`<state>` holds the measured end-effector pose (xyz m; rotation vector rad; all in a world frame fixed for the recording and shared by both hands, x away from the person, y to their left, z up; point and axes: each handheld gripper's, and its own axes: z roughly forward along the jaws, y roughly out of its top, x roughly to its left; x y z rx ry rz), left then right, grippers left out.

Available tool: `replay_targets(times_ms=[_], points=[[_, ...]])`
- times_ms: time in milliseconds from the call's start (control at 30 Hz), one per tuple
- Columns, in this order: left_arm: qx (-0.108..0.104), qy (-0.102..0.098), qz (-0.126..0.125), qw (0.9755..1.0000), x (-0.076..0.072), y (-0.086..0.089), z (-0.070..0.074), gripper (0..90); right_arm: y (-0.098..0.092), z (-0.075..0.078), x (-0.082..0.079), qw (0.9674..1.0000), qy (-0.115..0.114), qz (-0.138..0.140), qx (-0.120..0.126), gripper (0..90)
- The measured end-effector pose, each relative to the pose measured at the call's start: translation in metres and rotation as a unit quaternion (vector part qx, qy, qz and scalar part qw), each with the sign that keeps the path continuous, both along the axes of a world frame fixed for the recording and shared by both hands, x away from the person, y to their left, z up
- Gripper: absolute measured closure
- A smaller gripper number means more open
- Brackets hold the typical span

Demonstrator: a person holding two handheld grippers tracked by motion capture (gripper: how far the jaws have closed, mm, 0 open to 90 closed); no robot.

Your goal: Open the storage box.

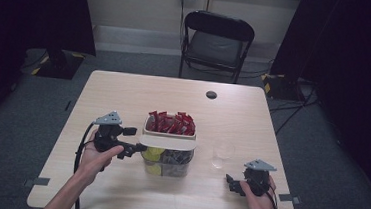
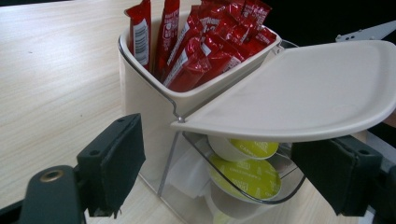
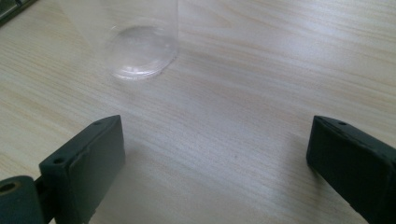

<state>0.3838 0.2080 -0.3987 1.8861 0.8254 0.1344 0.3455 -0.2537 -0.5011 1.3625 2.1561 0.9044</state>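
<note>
The cream lid (image 2: 303, 88) hides much of the yellow-topped capsules (image 2: 245, 175) below it, and its 3 o'clock end runs off the frame. The clear glass (image 3: 140, 42) is cut off at 12 o'clock. The capsule lettering is too blurred to read.

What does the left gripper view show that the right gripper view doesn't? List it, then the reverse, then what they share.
Left gripper view: a cream container packed with red sachets, its flat lid sticking out level over a clear lower compartment that holds yellow-topped pods.
Right gripper view: the base of a clear glass standing ahead of the jaws, with nothing between them.
Both: the light wooden table and a pair of black jaws standing apart at the bottom.
</note>
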Motion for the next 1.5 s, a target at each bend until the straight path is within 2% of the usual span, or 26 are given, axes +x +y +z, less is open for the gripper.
replay_targets(times_ms=[133, 200, 233, 400, 500, 667, 733, 933, 1233, 1333, 1500], points=[[-0.001, 0.000, -0.004, 1.0000, 0.002, -0.002, 0.001, 19.0, 0.000, 0.000, 0.000, 1.0000, 0.000, 0.000, 0.000, 3.8], [0.011, 0.002, -0.003, 0.9999, 0.004, -0.005, 0.002, 19.2, 0.000, 0.000, 0.000, 1.0000, 0.000, 0.001, 0.000, 3.7], [0.016, -0.004, -0.002, 0.9999, 0.004, -0.005, 0.003, 19.3, 0.000, 0.000, 0.000, 1.0000, 0.000, 0.001, 0.000, 3.7], [-0.001, 0.001, -0.001, 1.0000, 0.010, -0.005, 0.004, 18.6, 0.000, 0.000, 0.000, 1.0000, 0.001, 0.002, 0.000, 3.7], [0.004, 0.003, -0.002, 1.0000, 0.013, -0.006, 0.006, 18.5, 0.000, 0.000, 0.000, 1.0000, 0.001, 0.002, 0.000, 3.7], [0.011, -0.004, -0.006, 0.9999, 0.013, -0.010, 0.009, 18.2, 0.000, 0.000, 0.000, 1.0000, 0.001, 0.002, 0.000, 3.8], [0.000, -0.002, -0.003, 1.0000, 0.016, -0.010, 0.009, 17.8, 0.000, 0.000, 0.000, 1.0000, 0.001, 0.002, 0.000, 3.7], [-0.004, -0.003, -0.009, 0.9999, 0.022, -0.009, 0.010, 17.2, 0.000, 0.000, 0.000, 1.0000, 0.001, 0.002, 0.000, 3.7], [-0.003, 0.001, -0.002, 1.0000, 0.029, -0.009, 0.010, 17.0, 0.000, 0.000, 0.000, 1.0000, 0.001, 0.002, 0.000, 3.8], [-0.009, 0.003, 0.011, 0.9999, 0.031, -0.007, 0.010, 17.1, 0.000, 0.000, 0.000, 1.0000, 0.001, 0.002, 0.000, 3.8], [-0.006, 0.007, 0.028, 0.9996, 0.035, -0.003, 0.008, 17.5, 0.000, 0.000, 0.000, 1.0000, 0.001, 0.003, 0.000, 3.8]])
